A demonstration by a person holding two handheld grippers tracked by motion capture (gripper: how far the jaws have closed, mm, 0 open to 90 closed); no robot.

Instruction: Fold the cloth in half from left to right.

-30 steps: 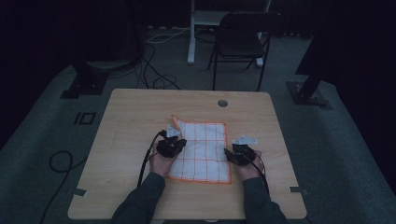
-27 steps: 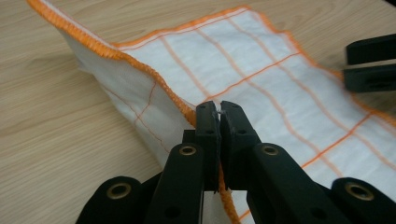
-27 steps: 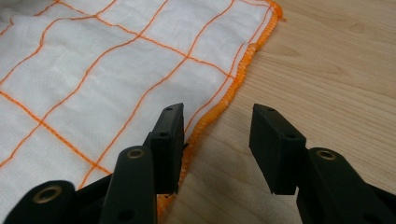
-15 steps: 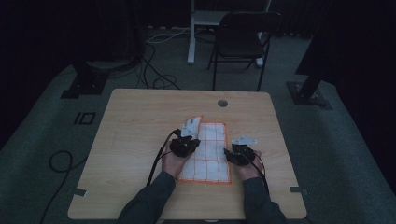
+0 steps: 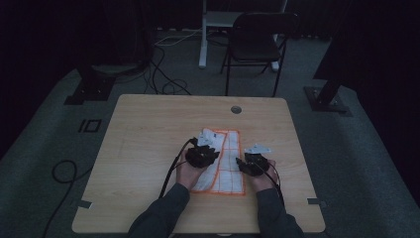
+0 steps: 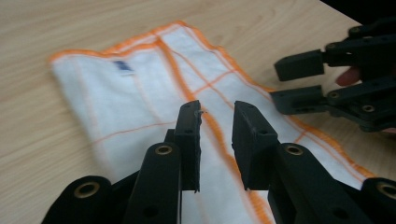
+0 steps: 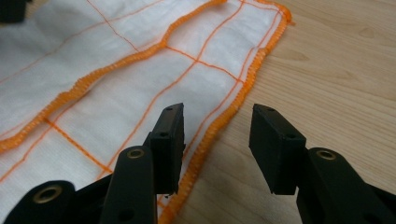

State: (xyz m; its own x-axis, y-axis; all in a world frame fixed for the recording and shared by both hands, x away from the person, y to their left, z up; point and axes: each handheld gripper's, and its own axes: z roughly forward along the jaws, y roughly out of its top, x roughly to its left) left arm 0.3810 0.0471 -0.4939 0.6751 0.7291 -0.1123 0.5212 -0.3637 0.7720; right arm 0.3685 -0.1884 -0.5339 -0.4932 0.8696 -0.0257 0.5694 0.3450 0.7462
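Lying folded on the table, the cloth (white, orange-checked) sits beneath both grippers: left gripper has just been opening, nothing between its jaws; right gripper parted, empty.

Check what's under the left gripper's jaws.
Under the left gripper, whose jaws have just opened with nothing between them, lies the folded cloth on the table. What the cloth covers can't be seen.

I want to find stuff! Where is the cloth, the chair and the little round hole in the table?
cloth (image 5: 232, 171), high view, on its white middle.
chair (image 5: 257, 48), high view, on its dark seat.
round hole (image 5: 236, 109), high view, on its centre near the table's far edge.
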